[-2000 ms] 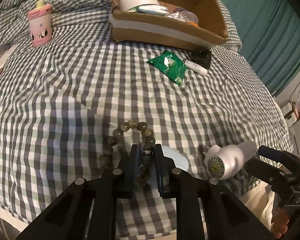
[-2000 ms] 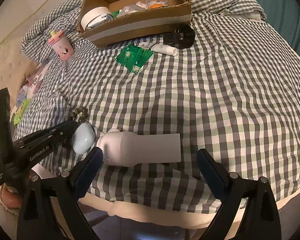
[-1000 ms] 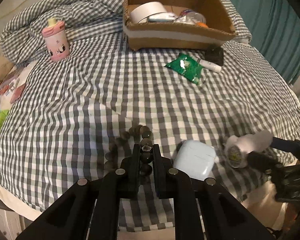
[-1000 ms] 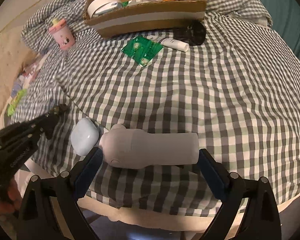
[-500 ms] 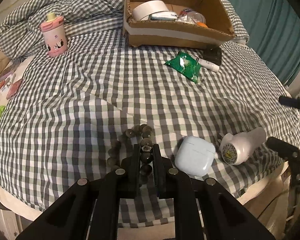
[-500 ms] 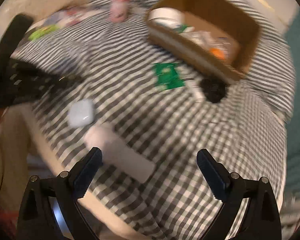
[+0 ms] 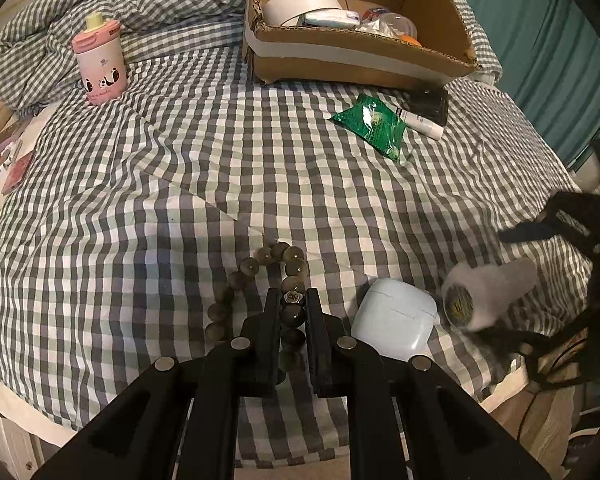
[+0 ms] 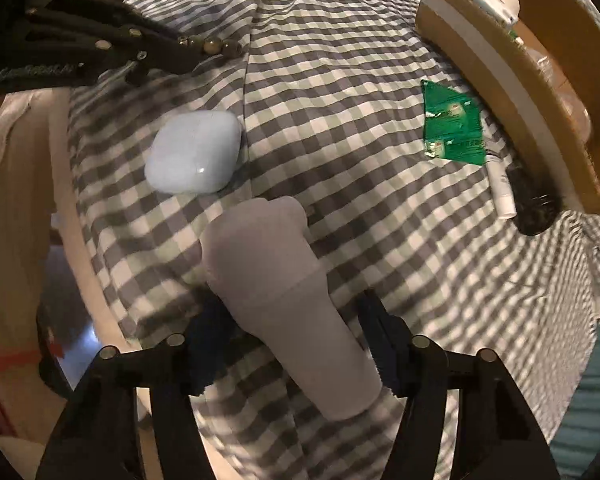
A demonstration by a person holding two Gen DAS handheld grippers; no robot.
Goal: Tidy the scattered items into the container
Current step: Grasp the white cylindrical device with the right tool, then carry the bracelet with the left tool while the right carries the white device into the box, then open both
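Observation:
My left gripper [image 7: 293, 300] is shut on a dark bead bracelet [image 7: 256, 266] that lies on the checked bedspread; in the right wrist view the left gripper [image 8: 188, 54] shows with beads [image 8: 220, 46] at its tip. My right gripper [image 8: 292, 320] points down over a white plug-in device [image 8: 268, 256]. Its jaws are closing with the device between them, and a gap still shows at the right pad. A pale blue earbud case [image 7: 394, 320] lies between the two grippers. The cardboard box [image 7: 340, 68] stands at the far side, holding a tape roll and other items.
A green packet [image 7: 374, 124], a white tube [image 7: 422, 122] and a black object [image 7: 432, 104] lie just in front of the box. A pink cup [image 7: 99, 68] stands at the far left by rumpled bedding. The bed's edge runs right beneath both grippers.
The right gripper rolled strongly, dropped toward the white device and narrowed its jaws around it. The left gripper kept still, shut on the bracelet.

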